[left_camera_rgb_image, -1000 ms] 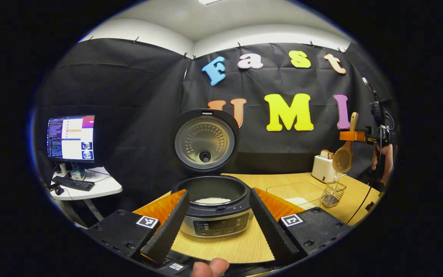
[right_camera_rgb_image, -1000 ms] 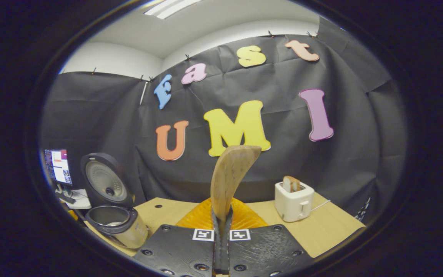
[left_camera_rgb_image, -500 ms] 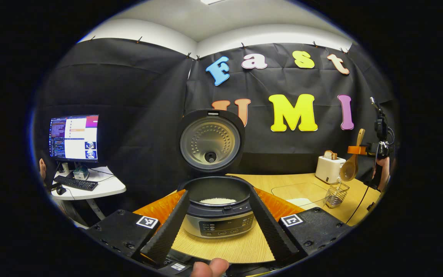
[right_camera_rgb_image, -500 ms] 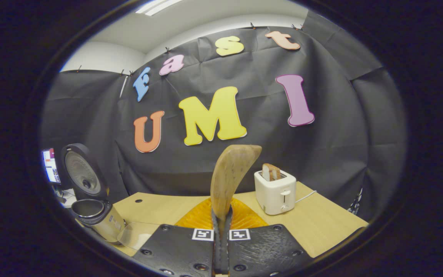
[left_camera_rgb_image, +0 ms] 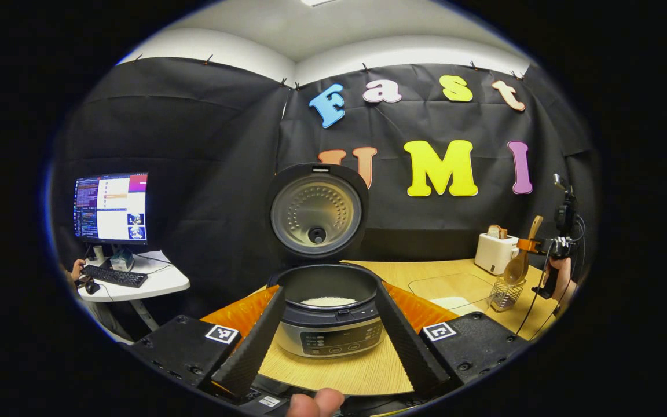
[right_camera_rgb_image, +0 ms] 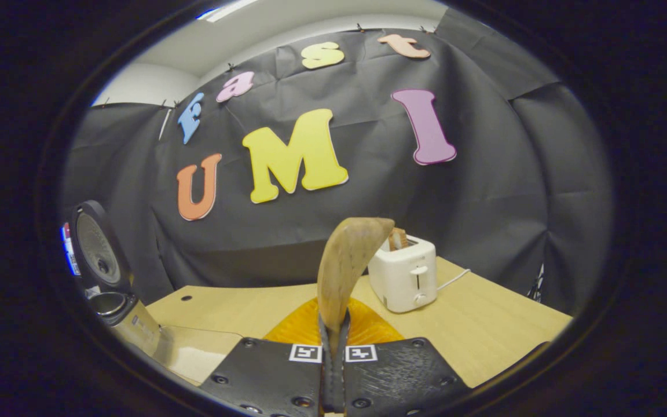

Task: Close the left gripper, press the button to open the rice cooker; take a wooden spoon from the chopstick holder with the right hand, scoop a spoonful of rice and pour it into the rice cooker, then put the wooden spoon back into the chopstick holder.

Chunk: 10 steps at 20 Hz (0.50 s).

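- Booth: black cloth wall behind a light wood worktop (left_camera_rgb_image: 333, 370); white ceiling above.
- Left gripper view, nearest: a fingertip (left_camera_rgb_image: 316, 402) at the bottom edge.
- Left hand-held gripper (left_camera_rgb_image: 329, 339): fingers spread wide, holding nothing, one either side of the cooker front.
- Cooker (left_camera_rgb_image: 331, 315) stands on the worktop just ahead of the left hand-held gripper. Lid (left_camera_rgb_image: 316, 213) is up, inner face toward the camera. White rice (left_camera_rgb_image: 327, 302) lies in the pot.
- Right of the cooker, farther back: a clear tray (left_camera_rgb_image: 449, 288) on the worktop with a little white rice in it.
- Beyond the tray: wire holder (left_camera_rgb_image: 504, 293), upright on the worktop.
- Spoon (left_camera_rgb_image: 517, 264) hangs bowl-down just above the holder, handle tilted up to the right. Whether the bowl touches the holder rim: cannot tell.
- Right hand-held gripper (left_camera_rgb_image: 533, 245), seen here far off, grips the spoon handle; a hand (left_camera_rgb_image: 559, 278) holds it from the right.
- Toaster (left_camera_rgb_image: 494, 252) behind the holder, near the wall, a slice of bread in its slot.
- Far left: a monitor (left_camera_rgb_image: 110, 207) and keyboard (left_camera_rgb_image: 114, 276) on a small white side table (left_camera_rgb_image: 157, 282).
- Right gripper view, nearest: right hand-held gripper (right_camera_rgb_image: 334, 347), fingers pressed together on the spoon (right_camera_rgb_image: 345, 263), which rises straight up from between them.
- Behind: toaster (right_camera_rgb_image: 404, 281) on the worktop (right_camera_rgb_image: 484, 336); cooker (right_camera_rgb_image: 107, 289) at the far left edge, lid up.
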### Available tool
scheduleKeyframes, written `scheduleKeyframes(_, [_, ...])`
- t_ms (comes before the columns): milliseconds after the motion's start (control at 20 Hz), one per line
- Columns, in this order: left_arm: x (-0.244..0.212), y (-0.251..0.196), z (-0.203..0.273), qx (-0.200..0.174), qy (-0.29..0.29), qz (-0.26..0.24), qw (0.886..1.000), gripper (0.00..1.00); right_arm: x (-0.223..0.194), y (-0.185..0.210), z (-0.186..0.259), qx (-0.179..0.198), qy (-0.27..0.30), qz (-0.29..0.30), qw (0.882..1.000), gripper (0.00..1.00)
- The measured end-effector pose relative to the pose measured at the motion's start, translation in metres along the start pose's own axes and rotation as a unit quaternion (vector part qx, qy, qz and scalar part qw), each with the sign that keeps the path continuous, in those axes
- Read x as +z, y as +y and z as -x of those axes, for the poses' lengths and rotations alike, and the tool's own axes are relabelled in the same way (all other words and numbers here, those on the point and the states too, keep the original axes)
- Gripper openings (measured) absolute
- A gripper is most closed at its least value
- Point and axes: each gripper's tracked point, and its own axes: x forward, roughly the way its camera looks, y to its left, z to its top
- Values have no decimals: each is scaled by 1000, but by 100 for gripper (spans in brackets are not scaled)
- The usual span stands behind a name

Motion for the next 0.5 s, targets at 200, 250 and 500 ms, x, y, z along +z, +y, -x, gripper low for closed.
scheduleKeyframes(200, [1,3,0,3,-2,2,1000,99,-21,-11,-11,-13,16,-21,1000,0])
scheduleKeyframes(250, [1,3,0,3,-2,2,1000,99,-26,-12,-13,-14,21,-24,999,0])
scheduleKeyframes(500, [-1,2,-1,3,-1,-3,1000,99,-41,-16,-16,-19,30,-36,999,0])
